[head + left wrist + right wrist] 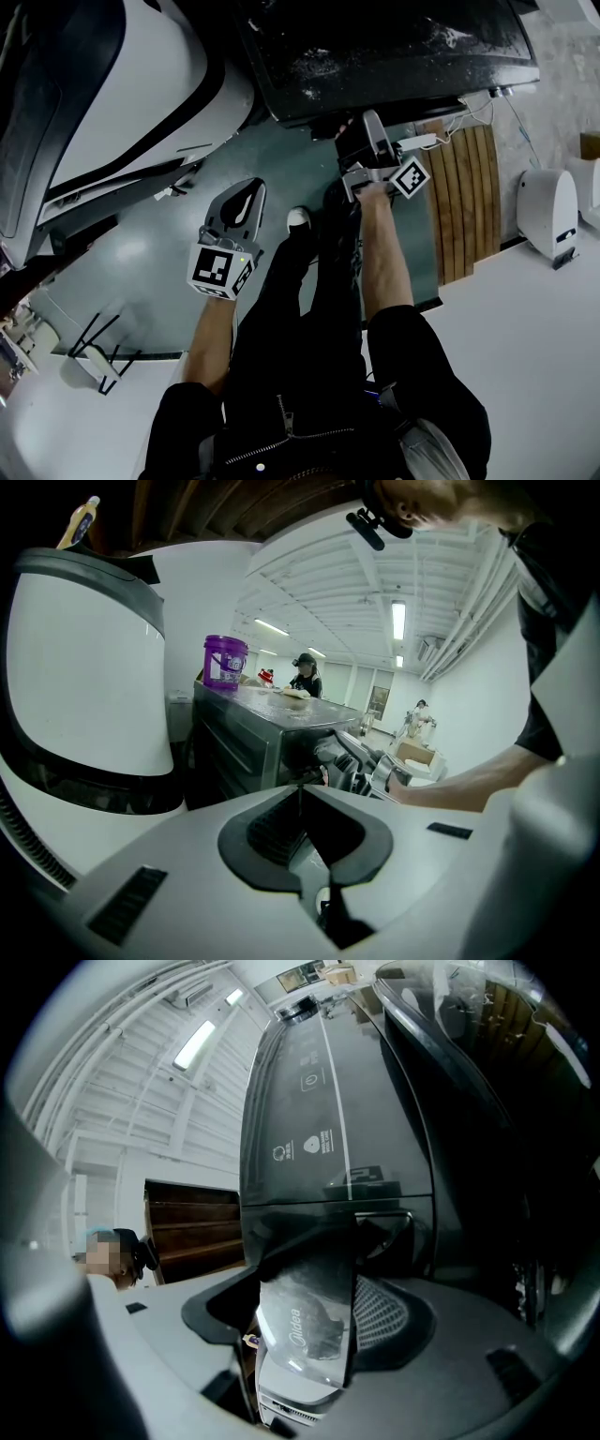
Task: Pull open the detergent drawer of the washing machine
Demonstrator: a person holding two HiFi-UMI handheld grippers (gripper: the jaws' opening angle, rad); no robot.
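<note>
Right gripper view: our right gripper (309, 1269) squeezes the detergent drawer (300, 1335) front, probably hard and slippery; our left gripper (300, 803) is closed.

We log: washing machine (319, 1119) front dark, glossy, smooth | detergent drawer (305, 1321) on it shiny, reflective plastic | slatted mat (461, 202) beside it bare wood | floor (141, 253) before it smooth, glossy.
</note>
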